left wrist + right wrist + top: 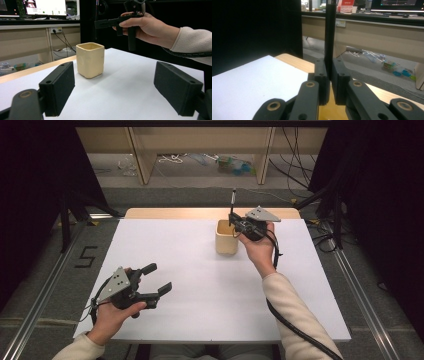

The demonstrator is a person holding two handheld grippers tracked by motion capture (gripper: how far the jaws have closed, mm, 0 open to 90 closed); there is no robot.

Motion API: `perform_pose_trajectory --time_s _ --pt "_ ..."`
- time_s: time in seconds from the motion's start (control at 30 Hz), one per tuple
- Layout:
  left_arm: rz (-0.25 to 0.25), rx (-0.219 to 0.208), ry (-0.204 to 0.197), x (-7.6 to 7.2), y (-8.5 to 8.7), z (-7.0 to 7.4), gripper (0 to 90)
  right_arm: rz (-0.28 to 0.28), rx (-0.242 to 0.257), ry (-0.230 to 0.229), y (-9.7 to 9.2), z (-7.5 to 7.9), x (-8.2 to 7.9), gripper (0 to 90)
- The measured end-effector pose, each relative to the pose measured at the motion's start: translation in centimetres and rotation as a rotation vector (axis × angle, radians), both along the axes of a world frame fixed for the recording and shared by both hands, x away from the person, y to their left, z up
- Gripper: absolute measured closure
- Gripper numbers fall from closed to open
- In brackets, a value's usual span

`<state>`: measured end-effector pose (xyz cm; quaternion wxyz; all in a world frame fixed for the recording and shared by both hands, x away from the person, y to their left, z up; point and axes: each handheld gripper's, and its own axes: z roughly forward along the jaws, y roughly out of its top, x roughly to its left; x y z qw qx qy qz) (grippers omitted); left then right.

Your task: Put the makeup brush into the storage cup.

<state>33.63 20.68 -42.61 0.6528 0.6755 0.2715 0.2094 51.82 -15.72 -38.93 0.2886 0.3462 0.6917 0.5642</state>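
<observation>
While the left gripper (159, 279) waits wide open, the right gripper (329, 75) pinches a dark rod (330, 30) above the cream cup (226, 238); lowering it in looks left.

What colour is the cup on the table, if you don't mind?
Pale cream-yellow; the cup shows best in the left gripper view.

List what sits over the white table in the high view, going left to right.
left gripper, jaws apart, held in the left hand → cream square cup → right gripper, shut on a thin black rod above the cup, in the right hand.
</observation>
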Motion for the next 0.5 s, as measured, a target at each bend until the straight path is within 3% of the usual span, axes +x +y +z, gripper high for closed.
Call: perform_pose_trajectory --time_s 0.37,0.5 --pt "0.001 0.001 -0.002 0.00 0.04 0.01 16.8 -0.005 -0.003 -0.012 0.17 -0.17 0.31 84.4" --pt "0.001 -0.001 -0.001 0.01 0.04 0.01 16.8 -0.008 0.001 0.003 0.22 -0.21 0.29 84.4"
